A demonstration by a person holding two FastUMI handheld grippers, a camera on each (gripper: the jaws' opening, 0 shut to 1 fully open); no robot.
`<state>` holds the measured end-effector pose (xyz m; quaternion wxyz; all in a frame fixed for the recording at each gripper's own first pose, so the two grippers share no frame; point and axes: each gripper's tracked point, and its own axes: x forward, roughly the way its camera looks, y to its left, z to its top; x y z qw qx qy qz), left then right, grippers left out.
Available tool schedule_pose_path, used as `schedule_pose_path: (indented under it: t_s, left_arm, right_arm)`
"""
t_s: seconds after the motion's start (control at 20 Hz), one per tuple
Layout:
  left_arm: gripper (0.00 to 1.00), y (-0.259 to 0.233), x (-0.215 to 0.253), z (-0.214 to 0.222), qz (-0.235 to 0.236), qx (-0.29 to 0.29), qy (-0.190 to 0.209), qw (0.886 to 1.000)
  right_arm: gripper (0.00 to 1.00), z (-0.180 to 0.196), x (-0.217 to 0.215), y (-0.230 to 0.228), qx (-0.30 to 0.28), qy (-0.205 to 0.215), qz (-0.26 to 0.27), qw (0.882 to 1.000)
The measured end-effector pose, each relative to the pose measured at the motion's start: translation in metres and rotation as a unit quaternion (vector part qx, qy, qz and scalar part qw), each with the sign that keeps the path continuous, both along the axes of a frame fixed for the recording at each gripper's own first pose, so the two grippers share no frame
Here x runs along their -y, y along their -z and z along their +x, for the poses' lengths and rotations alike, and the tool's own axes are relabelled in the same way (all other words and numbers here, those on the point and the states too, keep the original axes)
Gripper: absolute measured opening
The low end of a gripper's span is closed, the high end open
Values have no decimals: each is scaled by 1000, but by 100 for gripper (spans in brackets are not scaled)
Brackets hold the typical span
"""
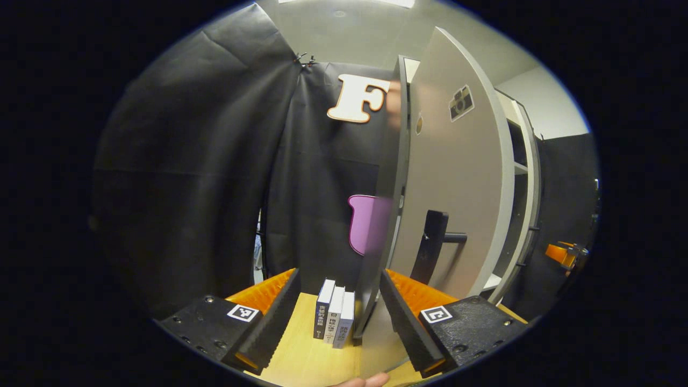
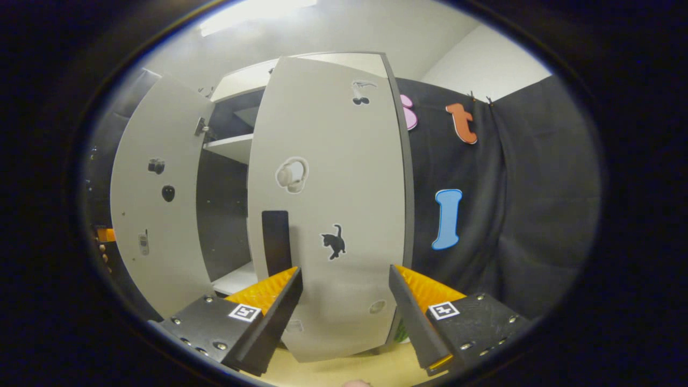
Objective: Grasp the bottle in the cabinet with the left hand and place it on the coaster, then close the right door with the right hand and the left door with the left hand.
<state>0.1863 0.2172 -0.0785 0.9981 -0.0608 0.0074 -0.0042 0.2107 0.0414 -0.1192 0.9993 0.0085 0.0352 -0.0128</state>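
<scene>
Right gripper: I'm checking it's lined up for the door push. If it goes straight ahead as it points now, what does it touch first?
Most likely the right door: its pale face sits between the open fingers of the right gripper, right of the black handle. How near it is remains unclear.

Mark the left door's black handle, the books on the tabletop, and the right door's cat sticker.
left door handle (image 1: pixel 430 244): left gripper view, middle of the black bar.
books (image 1: pixel 334 312): left gripper view, spine of the middle book.
cat sticker (image 2: pixel 335 242): right gripper view, body of the cat on the right door.
</scene>
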Motion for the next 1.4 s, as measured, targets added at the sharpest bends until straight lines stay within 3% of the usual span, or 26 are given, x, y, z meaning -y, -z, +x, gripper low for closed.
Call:
schedule_pose_path:
  t_s: [0.05,0.1,0.15,0.45,0.65,0.9,1.1,1.15,1.25,1.3,1.4]
  left_arm:
    - [94,0,1,1,-1,0,2,1000]
    - [88,-1,3,0,-4,-2,2,1000]
    - [94,2,3,-1,-3,-7,0,1000]
    - [94,1,42,-11,39,-14,7,999]
    - [90,1,75,-10,42,-17,16,999]
    - [94,6,109,-6,24,-25,23,999]
    - [94,1,135,-3,50,-13,32,998]
    - [88,2,142,-2,59,-12,36,998]
    - [93,-2,157,-1,69,-5,45,997]
    - [88,-6,164,1,71,1,45,996]
    - [95,-10,167,3,70,8,36,997]
  right_arm:
    - [97,-3,1,3,-2,-3,-1,1000]
    - [98,-5,4,3,-3,-3,-4,1000]
    - [98,-9,8,5,-4,-1,-8,1000]
    - [98,-23,26,10,-17,-11,1,1000]
    - [98,-32,43,6,-20,-18,-4,1000]
    - [98,-39,64,7,-25,-22,-8,999]
    - [98,-46,76,5,-25,-25,-9,999]
    - [98,-49,79,6,-26,-26,-10,999]
    - [98,-49,84,8,-29,-27,-11,999]
    - [98,-49,88,8,-30,-25,-12,999]
    - [98,-55,94,6,-32,-22,-11,999]
